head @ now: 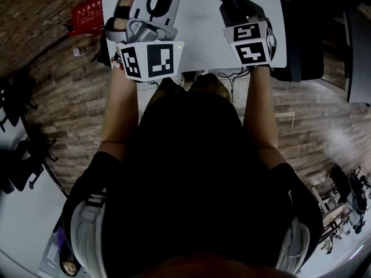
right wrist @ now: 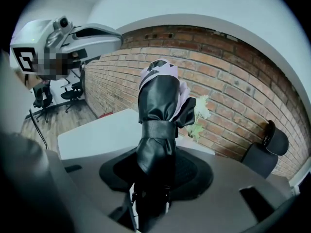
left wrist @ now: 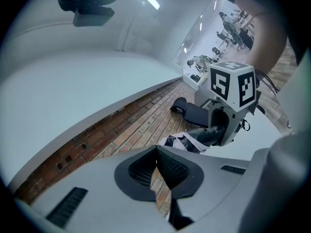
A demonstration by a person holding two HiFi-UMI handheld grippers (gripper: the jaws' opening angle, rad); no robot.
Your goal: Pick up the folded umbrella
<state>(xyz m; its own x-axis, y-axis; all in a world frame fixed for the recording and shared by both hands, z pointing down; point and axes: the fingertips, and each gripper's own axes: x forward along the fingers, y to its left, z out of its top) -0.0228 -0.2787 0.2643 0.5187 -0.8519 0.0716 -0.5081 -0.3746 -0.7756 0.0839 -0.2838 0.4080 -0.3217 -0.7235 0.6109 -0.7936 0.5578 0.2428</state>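
The folded umbrella (right wrist: pixel 158 110), black with pale lilac panels and a strap round its middle, stands up between the jaws of my right gripper (right wrist: pixel 153 181), which is shut on its lower end. In the left gripper view the same umbrella (left wrist: pixel 192 140) sticks out sideways from the right gripper (left wrist: pixel 228 125), held in the air above the brick-patterned floor. My left gripper (left wrist: pixel 156 161) is shut with nothing between its pads. In the head view both grippers are over the near edge of the white table (head: pixel 197 33), each marker cube facing me.
A brick wall (right wrist: pixel 233 81) runs behind the table, with a small plant (right wrist: pixel 200 111) and a black chair (right wrist: pixel 271 142) beside it. Office chairs (right wrist: pixel 73 92) stand far left. A dark chair (head: pixel 301 45) sits right of the table, a red sign (head: pixel 87 13) to its left.
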